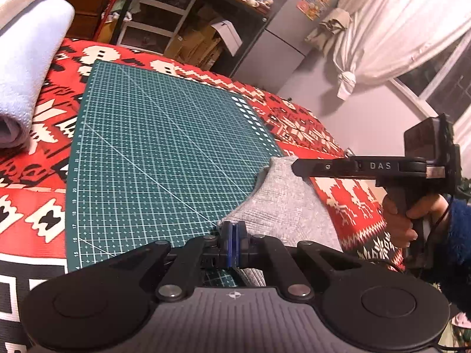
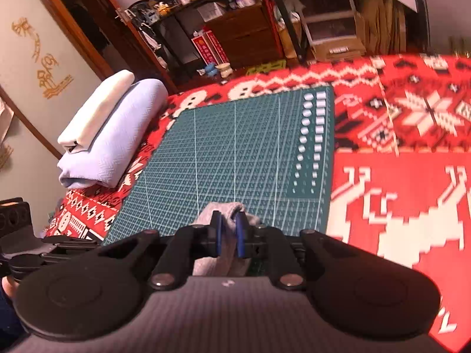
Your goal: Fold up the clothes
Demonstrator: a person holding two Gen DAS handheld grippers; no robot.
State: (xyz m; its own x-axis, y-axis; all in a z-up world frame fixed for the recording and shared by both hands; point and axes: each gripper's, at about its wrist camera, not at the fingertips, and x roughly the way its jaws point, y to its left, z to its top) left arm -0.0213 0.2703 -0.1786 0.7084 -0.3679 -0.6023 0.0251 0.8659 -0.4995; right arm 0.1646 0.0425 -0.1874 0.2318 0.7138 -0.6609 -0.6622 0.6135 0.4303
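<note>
A cutting mat [image 1: 164, 153] lies on a patterned blanket [image 1: 347, 194]. A knit garment [image 1: 282, 203] lies across the mat's near right corner and onto the blanket. To the mat's left, a stack of folded cloths [image 2: 112, 135] rests on the blanket, and shelves [image 1: 164, 14] stand behind.

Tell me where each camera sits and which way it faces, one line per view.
Left wrist: on the left gripper, tilted down across the green mat; the right gripper, a hand and a blue sleeve show.
Right wrist: on the right gripper, tilted down over the mat toward the shelves; only its own fingers show.
Shared: mat, grey garment, folded lilac cloth.
</note>
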